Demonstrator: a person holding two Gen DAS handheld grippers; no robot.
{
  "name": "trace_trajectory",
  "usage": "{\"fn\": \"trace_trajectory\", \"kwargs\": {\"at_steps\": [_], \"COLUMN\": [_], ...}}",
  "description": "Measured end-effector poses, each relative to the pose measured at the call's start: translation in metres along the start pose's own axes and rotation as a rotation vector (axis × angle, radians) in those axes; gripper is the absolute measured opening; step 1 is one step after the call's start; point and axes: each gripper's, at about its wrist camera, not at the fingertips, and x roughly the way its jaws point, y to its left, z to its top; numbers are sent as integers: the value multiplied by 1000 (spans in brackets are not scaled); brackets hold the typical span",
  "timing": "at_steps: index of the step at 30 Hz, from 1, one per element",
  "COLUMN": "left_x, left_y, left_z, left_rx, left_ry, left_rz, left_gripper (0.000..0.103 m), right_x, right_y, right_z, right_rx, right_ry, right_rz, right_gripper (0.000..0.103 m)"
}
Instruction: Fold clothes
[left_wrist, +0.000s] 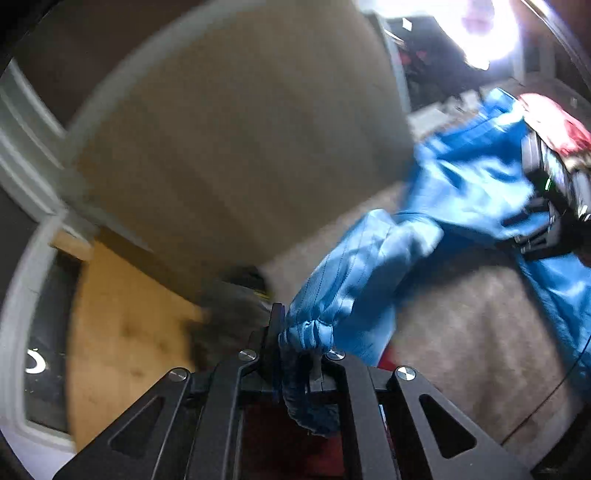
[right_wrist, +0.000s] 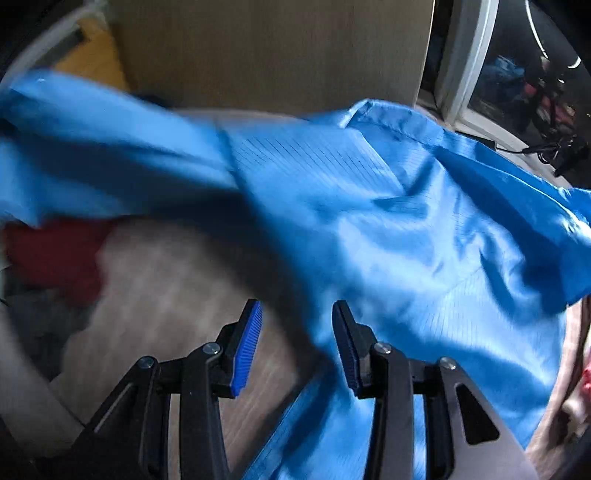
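A shiny blue garment (left_wrist: 461, 184) with fine dark stripes stretches from my left gripper (left_wrist: 295, 347) up to the right. That gripper is shut on the gathered cuff of its sleeve (left_wrist: 310, 332). In the right wrist view the same blue garment (right_wrist: 406, 221) spreads over a grey-beige bed surface (right_wrist: 166, 280), its collar (right_wrist: 373, 110) at the top. My right gripper (right_wrist: 297, 325) hangs open just above the cloth, blue pads (right_wrist: 247, 347) apart, nothing between them. The other gripper (left_wrist: 554, 192) shows at the right edge of the left wrist view.
A red cloth (right_wrist: 59, 254) and a dark heap lie at the left of the bed. A tan headboard or panel (right_wrist: 273, 51) stands behind. A window frame (right_wrist: 469, 62) with cables sits at the right. Yellow wooden flooring (left_wrist: 122, 332) shows left of the bed.
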Motion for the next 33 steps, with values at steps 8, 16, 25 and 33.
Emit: {"fn": "trace_trajectory", "kwargs": {"at_steps": [8, 16, 25, 33], "left_x": [48, 79, 72, 72], "left_y": [47, 57, -31, -25], "left_z": [-30, -71, -102, -107], "left_rx": [-105, -191, -115, -168], "left_ry": [91, 158, 177, 198], "left_rz": [12, -111, -401, -452], "left_gripper": [40, 52, 61, 61], "right_x": [-36, 5, 8, -28], "right_y": [-15, 19, -26, -48], "right_z": [5, -22, 4, 12], "right_rx": [14, -337, -107, -31], "right_ry": [-57, 156, 95, -16], "right_rz": [71, -169, -32, 49], "right_gripper": [39, 39, 3, 3]}}
